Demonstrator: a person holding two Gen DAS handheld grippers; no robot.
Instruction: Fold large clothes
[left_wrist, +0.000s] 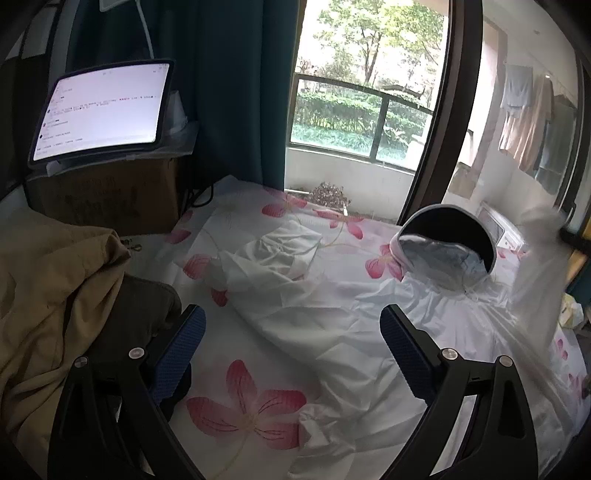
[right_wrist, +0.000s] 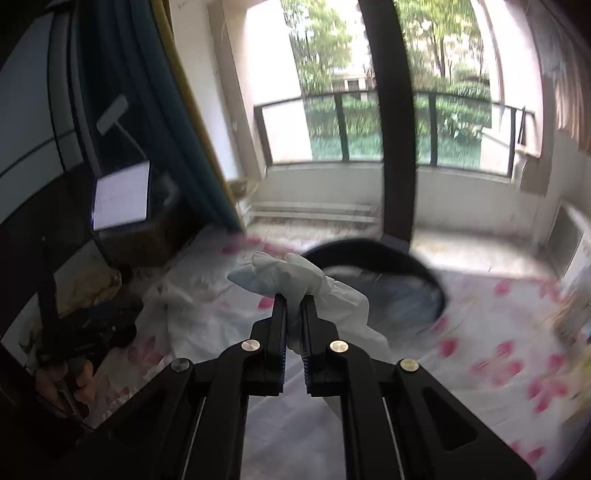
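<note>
The thin white hooded jacket (left_wrist: 332, 332) is lying crumpled and unfolded across the flower-printed bed sheet (left_wrist: 251, 402), so folding is barely beginning. The right tool (right_wrist: 293, 302) is clamping a bunched jacket end; the left tool (left_wrist: 291, 332) is hanging wide apart, empty.

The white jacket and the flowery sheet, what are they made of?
The white jacket looks like thin, slightly shiny synthetic cloth, maybe nylon: it holds sharp, crinkly creases. The right gripper pinches a bunch of it. The flowery sheet looks like soft matte printed cotton, though that is a guess.
</note>
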